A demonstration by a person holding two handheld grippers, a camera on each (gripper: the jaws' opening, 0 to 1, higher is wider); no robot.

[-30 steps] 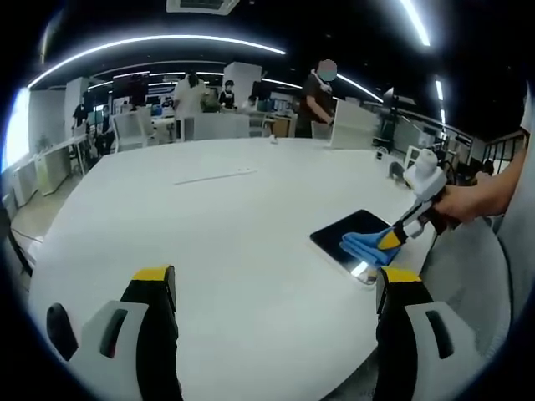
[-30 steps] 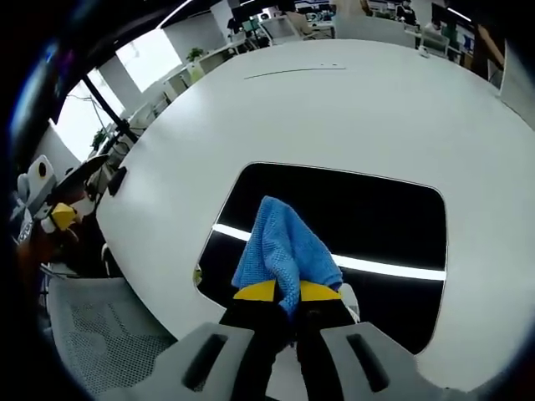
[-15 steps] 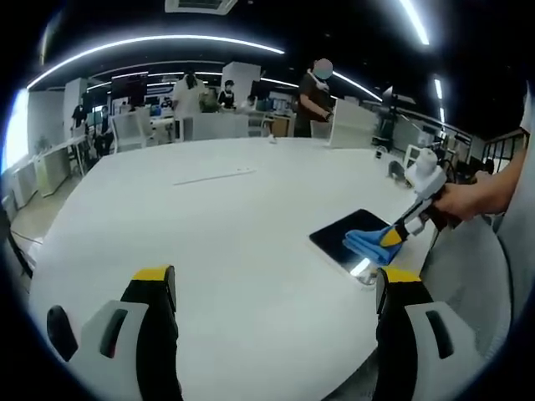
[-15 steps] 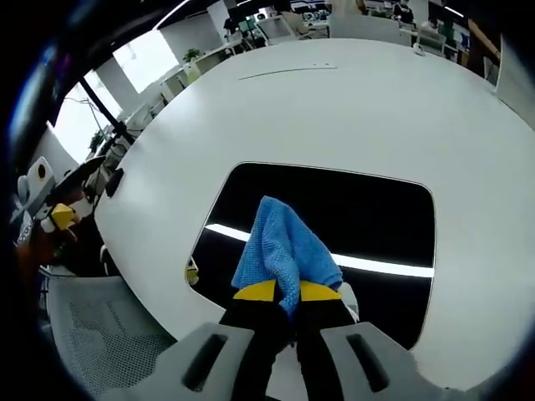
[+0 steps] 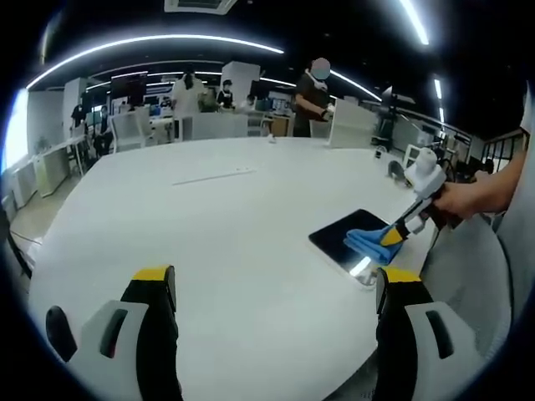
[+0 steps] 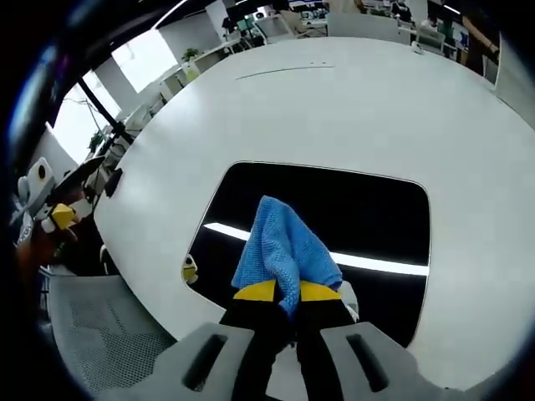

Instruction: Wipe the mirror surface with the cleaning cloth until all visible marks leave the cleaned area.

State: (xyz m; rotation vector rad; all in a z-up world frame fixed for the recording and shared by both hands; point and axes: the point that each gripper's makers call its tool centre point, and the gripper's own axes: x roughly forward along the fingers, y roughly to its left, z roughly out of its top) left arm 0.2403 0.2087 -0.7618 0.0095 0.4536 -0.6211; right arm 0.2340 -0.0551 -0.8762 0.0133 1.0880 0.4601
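Right gripper view — cloth (image 6: 284,248) on mirror (image 6: 359,225)

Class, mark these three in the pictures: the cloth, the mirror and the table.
cloth (image 6: 284,244): right gripper view, middle of the blue fold.
mirror (image 6: 368,217): right gripper view, bare dark glass beyond the cloth.
table (image 5: 217,225): left gripper view, bare white top.

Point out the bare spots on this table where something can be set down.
The white table is bare from the mirror across to the left hand-held gripper, and beyond the mirror up to a thin strip near the far side. The crowded corner is the mirror itself, where the right hand-held gripper presses the blue cloth.
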